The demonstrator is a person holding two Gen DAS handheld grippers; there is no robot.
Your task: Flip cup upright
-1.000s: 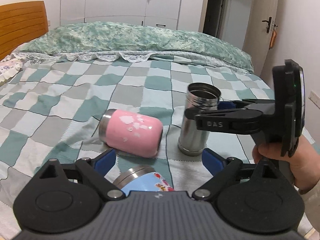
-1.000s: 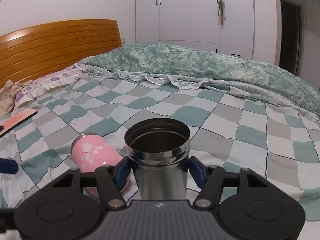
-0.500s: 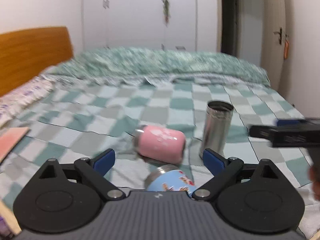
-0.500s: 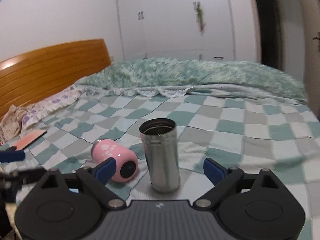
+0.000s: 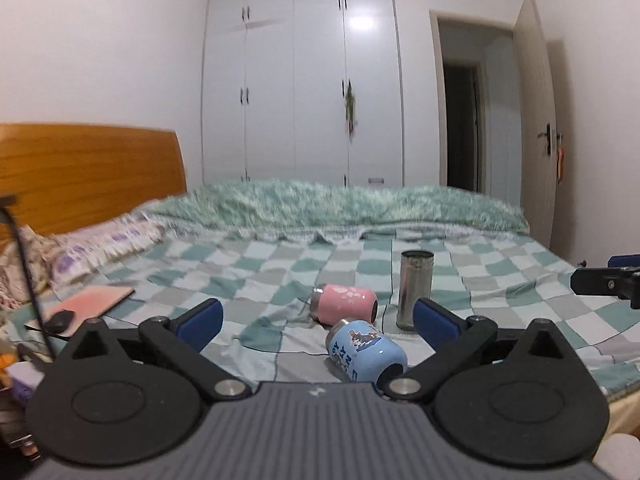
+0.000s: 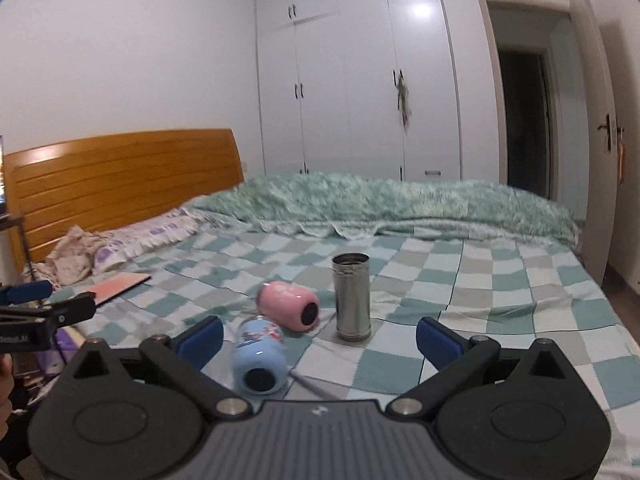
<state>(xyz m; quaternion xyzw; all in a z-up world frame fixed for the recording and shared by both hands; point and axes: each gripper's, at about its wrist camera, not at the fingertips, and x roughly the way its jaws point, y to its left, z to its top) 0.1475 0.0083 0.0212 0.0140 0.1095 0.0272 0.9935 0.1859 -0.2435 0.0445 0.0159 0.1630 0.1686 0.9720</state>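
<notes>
A steel cup (image 5: 415, 289) stands upright, mouth up, on the checked bedspread; it also shows in the right wrist view (image 6: 352, 297). A pink cup (image 5: 345, 304) lies on its side just left of it, seen too in the right wrist view (image 6: 290, 311). A blue cartoon cup (image 5: 366, 350) lies on its side nearer me, seen too in the right wrist view (image 6: 260, 360). My left gripper (image 5: 316, 320) is open and empty, held back from the cups. My right gripper (image 6: 318, 340) is open and empty, also back from them.
A folded green quilt (image 6: 400, 204) lies along the far side of the bed. A wooden headboard (image 6: 120, 176) and pillows (image 6: 152, 236) are at the left. A pink flat board (image 5: 96, 300) lies near the left edge. Wardrobe and open doorway stand behind.
My right gripper has opened, let go of the upright steel cup and pulled back. My left gripper has also pulled back and risen, so all three cups look farther away.
</notes>
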